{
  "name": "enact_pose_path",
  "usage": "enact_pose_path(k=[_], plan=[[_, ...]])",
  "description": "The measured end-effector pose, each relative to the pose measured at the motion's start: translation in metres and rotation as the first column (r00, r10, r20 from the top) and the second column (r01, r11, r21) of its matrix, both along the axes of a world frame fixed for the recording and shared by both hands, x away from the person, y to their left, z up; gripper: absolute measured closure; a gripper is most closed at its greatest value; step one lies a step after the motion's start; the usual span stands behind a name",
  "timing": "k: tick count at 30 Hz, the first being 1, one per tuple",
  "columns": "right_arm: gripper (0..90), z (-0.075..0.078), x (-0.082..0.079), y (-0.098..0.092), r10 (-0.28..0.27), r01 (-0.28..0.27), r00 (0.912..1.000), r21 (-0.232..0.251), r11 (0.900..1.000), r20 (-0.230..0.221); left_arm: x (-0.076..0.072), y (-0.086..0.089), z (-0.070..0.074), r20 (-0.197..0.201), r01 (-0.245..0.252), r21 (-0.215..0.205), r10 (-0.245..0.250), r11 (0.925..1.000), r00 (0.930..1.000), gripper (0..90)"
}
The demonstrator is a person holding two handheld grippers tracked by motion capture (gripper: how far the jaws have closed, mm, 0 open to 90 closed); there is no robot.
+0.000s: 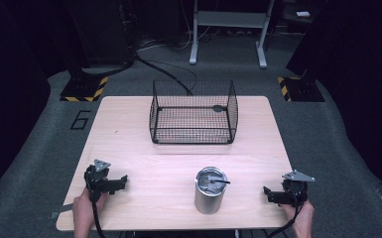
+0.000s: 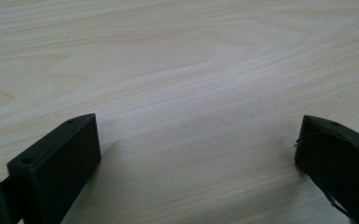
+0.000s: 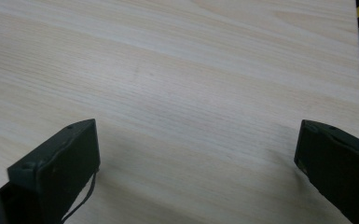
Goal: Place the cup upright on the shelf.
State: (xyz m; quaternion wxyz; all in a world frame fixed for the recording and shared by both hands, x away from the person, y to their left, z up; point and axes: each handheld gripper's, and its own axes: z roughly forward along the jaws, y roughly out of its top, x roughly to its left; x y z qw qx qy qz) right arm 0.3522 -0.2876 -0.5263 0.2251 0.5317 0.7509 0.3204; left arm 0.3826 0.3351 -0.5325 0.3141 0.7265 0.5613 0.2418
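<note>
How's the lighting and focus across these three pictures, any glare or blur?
High view: table evenly lit, surroundings dark, metal cup and wire basket sharp. Left gripper view: wood grain soft, close jaws blurred, faint shadows under them. Right gripper view: similar, bright sheen on the wood toward the top.

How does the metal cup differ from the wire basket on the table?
The metal cup is solid-walled, round and shiny silver; the wire basket is open black mesh and rectangular. The cup is smaller and stands near the front edge between the grippers; the basket sits farther back. Both stand upright with open tops on the table.
</note>
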Motion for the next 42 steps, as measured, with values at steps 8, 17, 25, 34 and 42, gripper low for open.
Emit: enact_pose_path(k=[8,17,25,34,42], plan=[[0.0,0.018,-0.014,0.019,0.055,-0.056,0.9977,0.037,0.998,0.040,0.000,0.000,0.000,0.000,0.000,-0.001,0.000,1.0000,1.0000,0.0],[0.0,0.034,-0.023,0.044,0.148,-0.152,0.9869,0.063,0.986,0.064,0.000,0.000,0.000,0.000,0.000,0.000,0.000,1.0000,1.0000,0.1],[0.0,0.044,-0.028,0.061,0.217,-0.224,0.9725,0.086,0.971,0.083,0.000,0.000,0.000,0.000,0.000,0.000,0.000,1.0000,1.0000,0.1],[0.0,0.056,-0.036,0.077,0.299,-0.310,0.9487,0.112,0.944,0.103,0.000,0.000,0.000,0.000,0.000,0.000,0.000,1.0000,1.0000,0.1],[0.0,0.069,-0.042,0.093,0.363,-0.376,0.9236,0.104,0.921,0.121,0.000,0.000,0.000,0.000,0.000,0.000,0.000,1.0000,1.0000,0.0]])
